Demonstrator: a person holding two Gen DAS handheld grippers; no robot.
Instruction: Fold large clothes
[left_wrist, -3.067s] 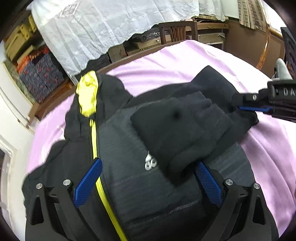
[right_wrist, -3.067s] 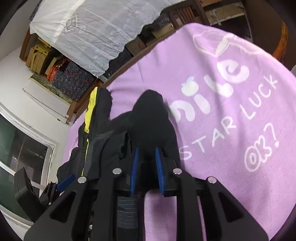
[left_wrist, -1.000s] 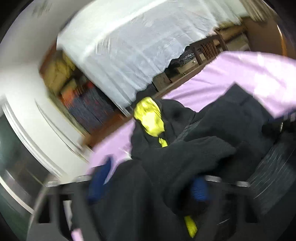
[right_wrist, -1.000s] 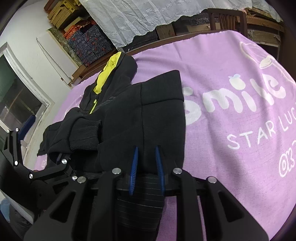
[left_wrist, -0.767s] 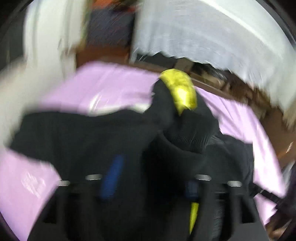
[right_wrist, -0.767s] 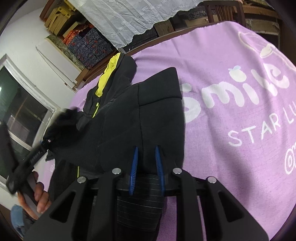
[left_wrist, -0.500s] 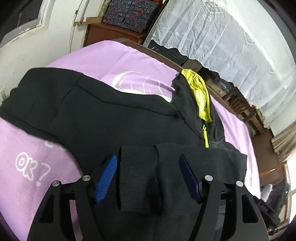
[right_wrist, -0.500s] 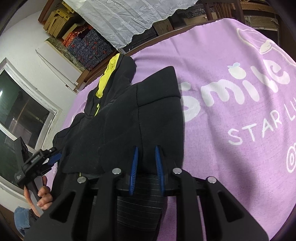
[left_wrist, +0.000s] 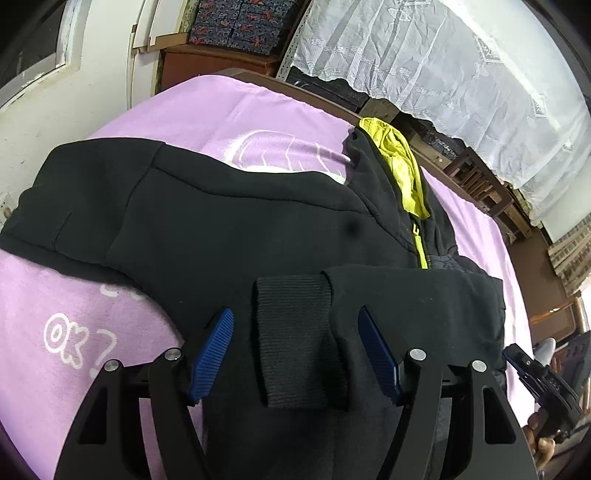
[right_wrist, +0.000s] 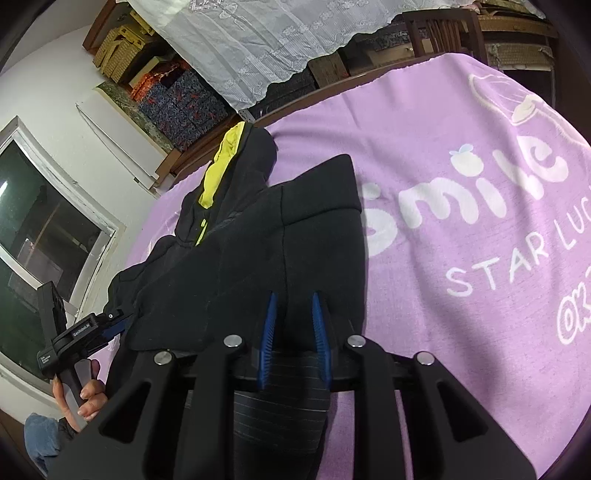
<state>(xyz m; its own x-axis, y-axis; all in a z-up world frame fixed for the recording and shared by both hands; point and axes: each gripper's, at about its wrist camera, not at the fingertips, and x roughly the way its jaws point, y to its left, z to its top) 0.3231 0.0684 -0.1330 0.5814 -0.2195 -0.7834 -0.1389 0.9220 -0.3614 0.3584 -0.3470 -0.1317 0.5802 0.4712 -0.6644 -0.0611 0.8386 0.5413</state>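
Note:
A black zip jacket (left_wrist: 221, 221) with a yellow hood lining (left_wrist: 399, 166) lies spread on a purple blanket (left_wrist: 229, 110). One sleeve is folded across its body, and the ribbed cuff (left_wrist: 295, 332) lies flat between the blue pads of my left gripper (left_wrist: 295, 313). That gripper is open and its pads stay clear of the cuff. My right gripper (right_wrist: 294, 297) is shut on a fold of the black jacket (right_wrist: 258, 240), above a grey striped panel (right_wrist: 280, 406). In the right wrist view the left gripper (right_wrist: 118, 318) sits at the jacket's far-left edge, held by a hand (right_wrist: 85, 398).
The blanket (right_wrist: 461, 166) carries white lettering on the right. Its far edge follows a wooden rim (left_wrist: 314, 98). Behind it are a white lace curtain (left_wrist: 443, 66), wooden chairs (right_wrist: 439, 33), patterned boxes (right_wrist: 177, 96) and a window (right_wrist: 33, 221). The right gripper (left_wrist: 539, 376) shows at lower right.
My left gripper swung fast to the left with the sleeve, laid the cuff across the jacket's body and opened off it. The right gripper kept still, shut on the fabric.

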